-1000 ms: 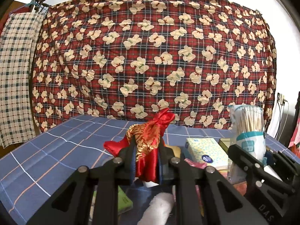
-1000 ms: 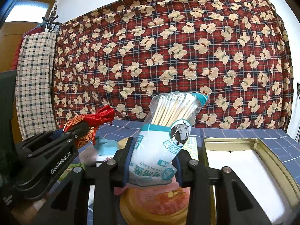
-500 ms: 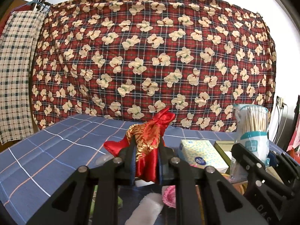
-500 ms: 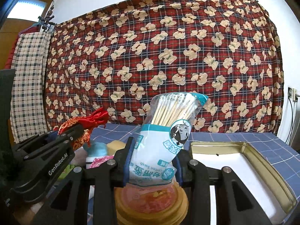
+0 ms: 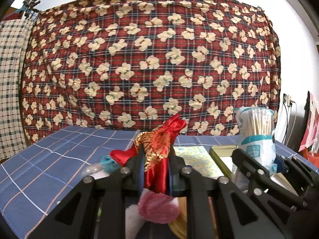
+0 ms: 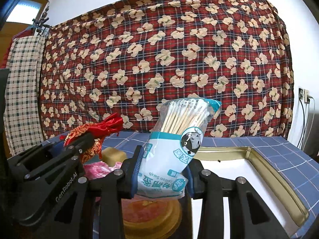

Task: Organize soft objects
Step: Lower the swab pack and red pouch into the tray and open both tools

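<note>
Left gripper (image 5: 155, 171) jaws clamp a red satin pouch (image 5: 159, 149); right gripper (image 6: 162, 173) jaws clamp a cotton swab bag (image 6: 175, 147) above the table (image 5: 49, 159).

The red pouch (image 5: 157, 155) is shiny satin with gold brocade stitching. The cotton swab bag (image 6: 175, 149) is glossy crinkly plastic, with wooden sticks showing through the clear top. The tablecloth (image 5: 49, 159) is matt woven cloth, the tray (image 6: 265, 171) rim looks like brushed gold metal, and the pink puff (image 5: 157, 207) is fuzzy.

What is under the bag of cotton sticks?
Under the cotton swab bag is a round wooden thing with a pink top. The bag and right tool cover most of it.
</note>
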Demonstrator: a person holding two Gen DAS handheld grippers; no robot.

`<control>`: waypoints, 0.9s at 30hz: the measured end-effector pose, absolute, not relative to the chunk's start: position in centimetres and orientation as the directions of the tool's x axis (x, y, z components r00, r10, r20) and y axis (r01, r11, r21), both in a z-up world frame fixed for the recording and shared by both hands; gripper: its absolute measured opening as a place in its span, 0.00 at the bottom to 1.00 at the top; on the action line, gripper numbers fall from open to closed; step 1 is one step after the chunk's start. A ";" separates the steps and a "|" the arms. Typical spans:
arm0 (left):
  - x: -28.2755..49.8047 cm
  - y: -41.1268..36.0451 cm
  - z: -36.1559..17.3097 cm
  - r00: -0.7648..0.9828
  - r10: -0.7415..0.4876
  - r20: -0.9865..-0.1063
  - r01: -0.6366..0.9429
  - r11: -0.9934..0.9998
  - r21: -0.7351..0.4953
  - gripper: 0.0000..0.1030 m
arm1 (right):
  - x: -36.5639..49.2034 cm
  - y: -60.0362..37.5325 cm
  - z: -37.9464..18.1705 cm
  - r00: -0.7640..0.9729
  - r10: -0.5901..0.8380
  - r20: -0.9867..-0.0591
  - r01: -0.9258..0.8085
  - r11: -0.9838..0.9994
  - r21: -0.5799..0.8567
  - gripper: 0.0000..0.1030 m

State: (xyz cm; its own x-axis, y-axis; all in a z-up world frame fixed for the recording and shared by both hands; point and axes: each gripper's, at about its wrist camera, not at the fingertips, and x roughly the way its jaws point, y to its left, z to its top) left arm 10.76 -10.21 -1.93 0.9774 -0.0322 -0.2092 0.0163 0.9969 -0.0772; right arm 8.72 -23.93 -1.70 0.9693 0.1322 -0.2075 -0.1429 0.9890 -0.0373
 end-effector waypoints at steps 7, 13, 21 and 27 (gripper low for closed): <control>11.0 -11.7 -1.8 0.974 -0.089 -0.210 0.076 0.995 -0.069 0.15 | 8.6 -25.2 -1.6 0.975 0.103 -0.198 -0.111 0.993 -0.033 0.39; 11.8 -12.8 -1.8 0.963 -0.145 -0.226 0.129 0.988 -0.082 0.15 | 9.0 -26.2 -1.6 0.973 0.082 -0.214 -0.090 0.996 -0.025 0.39; 13.0 -14.5 -2.1 0.949 -0.175 -0.261 0.164 0.984 -0.061 0.15 | 9.7 -27.6 -1.8 0.969 0.052 -0.243 -0.055 0.998 -0.005 0.39; 13.2 -15.4 -2.1 0.943 -0.192 -0.272 0.188 0.981 -0.041 0.15 | 9.9 -28.3 -1.9 0.965 0.033 -0.262 -0.035 0.999 -0.004 0.39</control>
